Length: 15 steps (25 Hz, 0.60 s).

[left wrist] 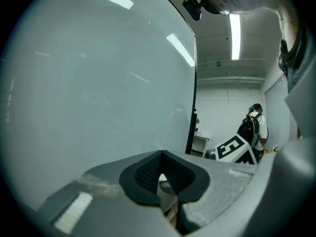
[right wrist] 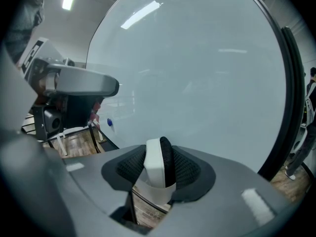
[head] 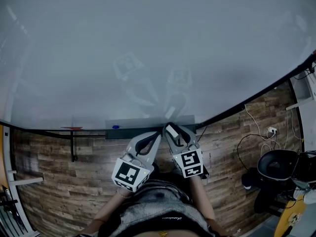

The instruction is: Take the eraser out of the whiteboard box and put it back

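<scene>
Right claw [head: 171,129] on eraser [right wrist: 154,166] — whiteboard [head: 148,48] close ahead

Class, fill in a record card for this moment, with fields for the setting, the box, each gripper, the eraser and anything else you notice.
setting: whiteboard, wood floor below
box: dark, on the whiteboard's lower edge
left gripper: jaws together, nothing between them
right gripper: jaws closed on the eraser, tips at the box
eraser: white body, black pad
other: small blue item near the box's left end
</scene>
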Available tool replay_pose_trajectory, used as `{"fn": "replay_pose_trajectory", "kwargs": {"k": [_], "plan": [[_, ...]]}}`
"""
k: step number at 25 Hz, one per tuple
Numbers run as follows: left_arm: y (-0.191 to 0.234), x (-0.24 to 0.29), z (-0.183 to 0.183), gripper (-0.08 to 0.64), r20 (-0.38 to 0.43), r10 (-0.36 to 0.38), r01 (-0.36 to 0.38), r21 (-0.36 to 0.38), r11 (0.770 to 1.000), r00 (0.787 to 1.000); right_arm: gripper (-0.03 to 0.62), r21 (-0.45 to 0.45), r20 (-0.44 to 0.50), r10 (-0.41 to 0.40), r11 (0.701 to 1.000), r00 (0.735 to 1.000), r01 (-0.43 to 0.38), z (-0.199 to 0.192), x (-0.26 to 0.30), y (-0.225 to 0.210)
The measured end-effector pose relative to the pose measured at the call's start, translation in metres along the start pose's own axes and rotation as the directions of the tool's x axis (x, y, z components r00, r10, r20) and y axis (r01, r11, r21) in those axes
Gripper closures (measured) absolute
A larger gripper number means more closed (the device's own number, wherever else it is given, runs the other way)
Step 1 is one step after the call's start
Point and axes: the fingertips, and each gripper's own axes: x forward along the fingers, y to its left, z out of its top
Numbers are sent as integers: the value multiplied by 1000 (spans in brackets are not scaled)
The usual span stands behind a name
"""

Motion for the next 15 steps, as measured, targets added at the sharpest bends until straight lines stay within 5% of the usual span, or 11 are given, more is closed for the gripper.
{"fn": "replay_pose_trajectory", "kwargs": {"k": [15], "plan": [[-7, -13, 1, 560, -1, -1, 1, 11, 1000, 1000, 426, 20, 13, -5, 1000, 1000, 5, 5, -7, 4]]}}
